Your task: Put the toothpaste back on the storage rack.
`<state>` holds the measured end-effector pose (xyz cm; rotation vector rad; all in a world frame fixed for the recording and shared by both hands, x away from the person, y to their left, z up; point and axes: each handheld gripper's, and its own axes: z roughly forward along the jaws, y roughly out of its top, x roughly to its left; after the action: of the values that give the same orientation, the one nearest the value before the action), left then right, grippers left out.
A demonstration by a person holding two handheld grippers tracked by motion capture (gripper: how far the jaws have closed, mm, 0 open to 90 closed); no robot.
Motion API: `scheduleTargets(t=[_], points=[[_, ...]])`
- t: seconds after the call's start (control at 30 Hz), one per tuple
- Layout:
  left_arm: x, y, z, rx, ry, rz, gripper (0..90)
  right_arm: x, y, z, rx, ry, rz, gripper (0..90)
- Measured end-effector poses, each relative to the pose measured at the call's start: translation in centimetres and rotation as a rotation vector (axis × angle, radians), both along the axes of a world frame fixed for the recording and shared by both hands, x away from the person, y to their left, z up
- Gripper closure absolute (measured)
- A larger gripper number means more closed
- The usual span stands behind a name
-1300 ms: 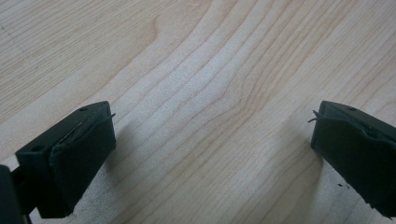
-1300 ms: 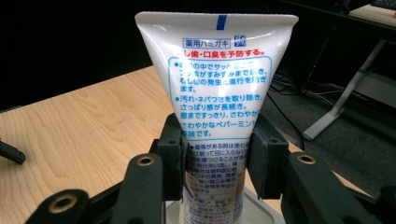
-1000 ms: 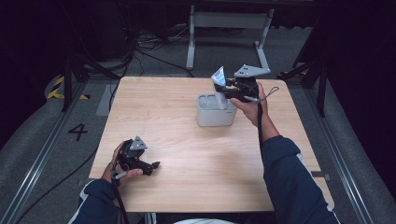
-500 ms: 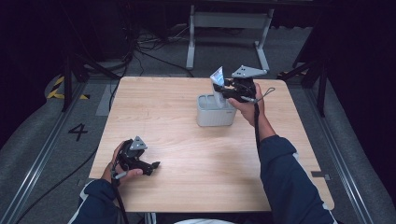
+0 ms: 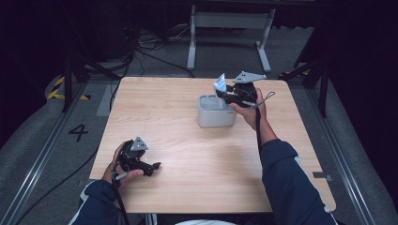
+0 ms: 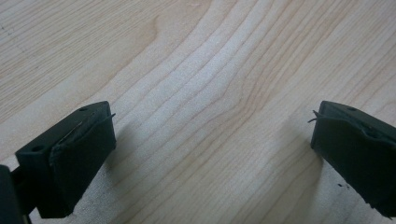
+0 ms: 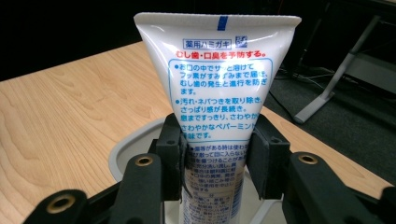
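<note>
White toothpaste tube [image 7: 218,88], pinched crimp-up by the right hand-held gripper [image 5: 228,93] over the grey holder [image 5: 215,112] at upper centre of the high view, could snag the rim or tip it, while the left hand-held gripper [image 5: 149,165] rests wide-jawed and empty on the bare wooden worktop [image 5: 187,154] at lower left.

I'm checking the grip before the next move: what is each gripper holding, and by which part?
The right gripper clamps a toothpaste tube across its middle, crimped end up. The left gripper is open, holding nothing.
</note>
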<state>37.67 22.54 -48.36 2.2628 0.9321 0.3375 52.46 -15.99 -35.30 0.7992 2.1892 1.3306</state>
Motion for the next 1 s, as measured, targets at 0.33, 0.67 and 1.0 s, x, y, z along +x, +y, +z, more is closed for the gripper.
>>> scheduleTargets(t=[0.33, 0.67, 1.0], points=[[0.0, 0.0, 0.0, 0.000, 0.000, 0.000, 0.2, -0.3, -0.2, -0.9, -0.044, 0.018, 0.005, 61.5], [0.0, 0.0, 0.0, -0.001, 0.002, 0.000, 0.2, -0.5, -0.4, -1.5, -0.086, 0.028, 0.003, 60.7], [0.0, 0.0, 0.0, -0.001, 0.002, 0.000, 0.2, -0.7, -0.5, -1.9, -0.112, 0.040, 0.006, 59.8]])
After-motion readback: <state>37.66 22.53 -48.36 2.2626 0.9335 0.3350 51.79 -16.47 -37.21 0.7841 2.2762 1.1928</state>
